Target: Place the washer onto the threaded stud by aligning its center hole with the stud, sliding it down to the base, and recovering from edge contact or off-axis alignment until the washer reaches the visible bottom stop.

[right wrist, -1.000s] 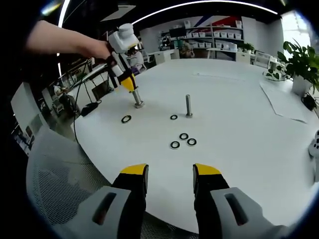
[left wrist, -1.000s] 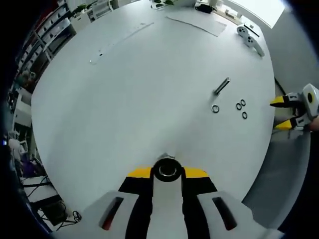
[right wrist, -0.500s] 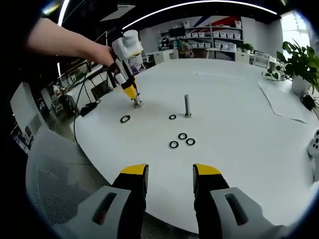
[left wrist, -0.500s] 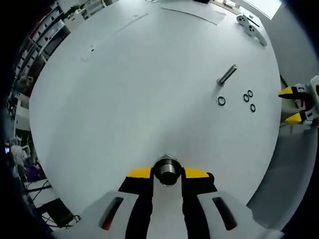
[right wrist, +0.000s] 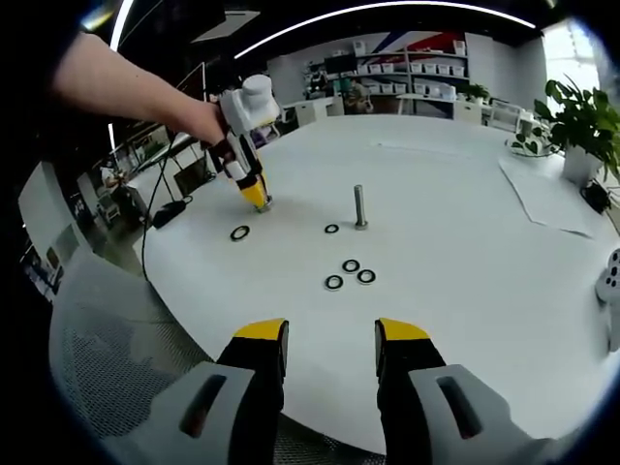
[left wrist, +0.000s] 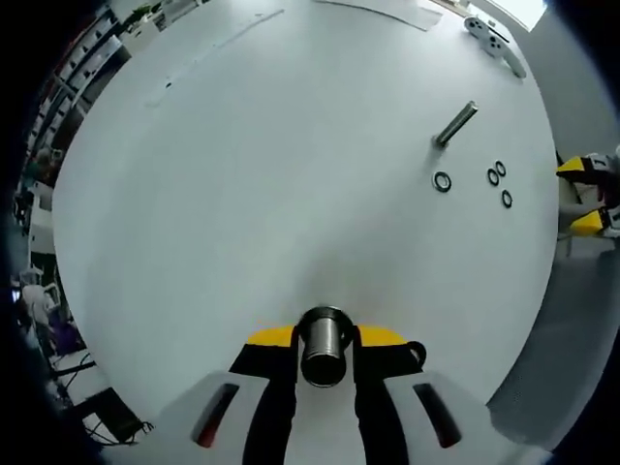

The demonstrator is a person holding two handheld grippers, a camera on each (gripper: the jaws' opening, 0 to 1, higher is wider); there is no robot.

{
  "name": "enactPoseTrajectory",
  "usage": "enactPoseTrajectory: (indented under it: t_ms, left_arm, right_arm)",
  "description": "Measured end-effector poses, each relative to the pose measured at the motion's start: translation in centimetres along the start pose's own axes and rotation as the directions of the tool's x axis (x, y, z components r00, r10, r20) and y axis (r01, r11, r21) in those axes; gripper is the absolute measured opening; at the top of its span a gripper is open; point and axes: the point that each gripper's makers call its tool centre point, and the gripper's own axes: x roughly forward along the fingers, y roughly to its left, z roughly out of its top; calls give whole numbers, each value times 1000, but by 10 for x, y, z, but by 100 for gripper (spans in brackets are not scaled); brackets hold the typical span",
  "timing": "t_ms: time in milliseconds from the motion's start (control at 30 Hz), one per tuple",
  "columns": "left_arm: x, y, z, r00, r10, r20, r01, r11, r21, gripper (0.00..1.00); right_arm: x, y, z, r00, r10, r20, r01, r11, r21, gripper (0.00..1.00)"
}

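Left gripper (left wrist: 325, 341) pinches one threaded stud (left wrist: 325, 344), axis upright on the white table (left wrist: 242, 174); right gripper (right wrist: 329, 341) spread, holding nothing.

Count: two studs, second stud (right wrist: 359, 206) upright mid-table. Five washers: nearest washer (right wrist: 239, 232) just beside the held stud, lone washer (right wrist: 331, 229), trio (right wrist: 350, 272) closer to the right gripper.

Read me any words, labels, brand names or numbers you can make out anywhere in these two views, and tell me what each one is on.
None can be read.
The bins on the far shelves are too small and blurred to show any labels.
The sheets of paper on the white table, such as the one near the plant, show no legible print.
The left gripper, right gripper, threaded stud and washers carry no visible markings.
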Motion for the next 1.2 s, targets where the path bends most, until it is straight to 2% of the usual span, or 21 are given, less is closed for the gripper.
enactPoseTrajectory:
  t_ms: [167,300,400,467,667,800,1200]
  left_arm:
    - [-1,0,0,1000,-11,18,11,1000,-1,21]
    - [2,-1,-1,999,-19,43,21,999,-45,22]
    - [2,1,-1,998,-6,63,10,998,-63,24]
    - [1,2,-1,997,0,77,6,997,-80,29]
    - [-8,6,-1,994,13,107,-1,993,-116,30]
    - [-12,5,-5,991,0,135,26,981,-190,32]
    - [-15,1,-29,989,9,146,27,970,-241,34]
  right_arm:
    - [0,0,0,1000,-1,-2,1,1000,-1,38]
    - [0,0,0,1000,-1,1,1,1000,1,38]
    - [0,0,0,1000,0,-1,0,1000,-1,38]
    - [0,0,0,1000,1,-2,-1,1000,-1,38]
    - [0,1,0,1000,2,-4,-2,1000,-4,38]
    - [1,1,-1,1000,2,-7,-2,1000,-4,38]
    - [1,2,-3,1000,8,-16,-8,1000,-11,38]
